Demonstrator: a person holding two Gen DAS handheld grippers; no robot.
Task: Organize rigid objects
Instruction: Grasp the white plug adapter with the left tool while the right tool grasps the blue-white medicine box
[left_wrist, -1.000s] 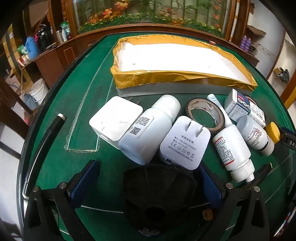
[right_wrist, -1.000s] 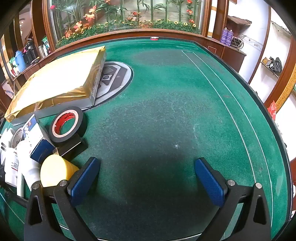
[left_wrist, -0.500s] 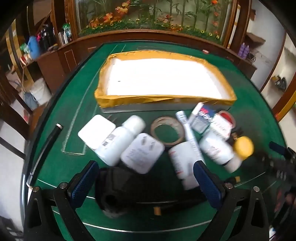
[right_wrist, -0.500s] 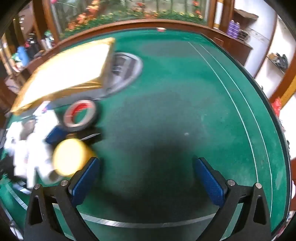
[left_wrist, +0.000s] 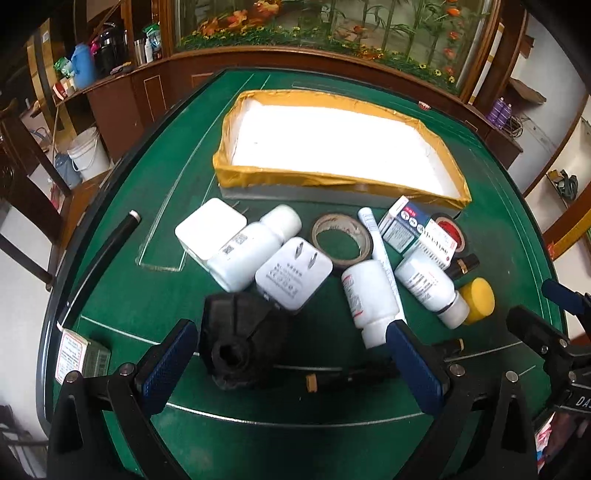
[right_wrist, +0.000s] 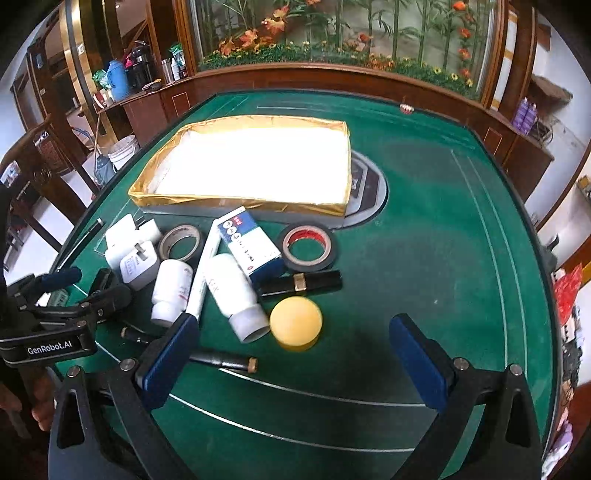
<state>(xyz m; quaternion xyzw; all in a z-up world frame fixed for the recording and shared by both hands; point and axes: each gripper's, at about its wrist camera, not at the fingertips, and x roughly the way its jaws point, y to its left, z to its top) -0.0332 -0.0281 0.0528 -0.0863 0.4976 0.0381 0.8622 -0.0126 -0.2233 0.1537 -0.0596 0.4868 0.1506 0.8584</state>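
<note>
Between the spread blue-padded fingers of the left gripper (left_wrist: 288, 356) sits a black faceted plastic part (left_wrist: 240, 343), on the green felt table (left_wrist: 122, 295), not touched by either pad; the jaws stand wide and hold nothing. Just beyond it lies a white two-pin plug adapter (left_wrist: 293, 273), leaning against a white plastic bottle lying on its side (left_wrist: 251, 251), which in turn touches a white square charger block (left_wrist: 208, 230). Right of the adapter lie a roll of brown tape (left_wrist: 341, 240), a slim white tube (left_wrist: 382, 258), two smaller white pill bottles (left_wrist: 369, 295) and a blue-and-white carton (left_wrist: 417, 230). A small green-and-white box (left_wrist: 79, 356) rests at the table's near left edge.

Over bare felt, the right gripper (right_wrist: 291, 363) is likewise wide apart and empty. Just ahead of it stands a yellow round-topped cap (right_wrist: 295, 321), beside the mouth of one pill bottle. Behind the cap lies a black tube with a gold band (right_wrist: 301, 282), and beyond that a black roll of tape with a red core (right_wrist: 308, 247). A thin black pen (right_wrist: 221, 360) lies near the left finger.

Farther back sits a shallow gold-edged tray with a white floor (right_wrist: 236, 201), holding nothing that can be seen; every loose item lies outside it, near its front wall.
</note>
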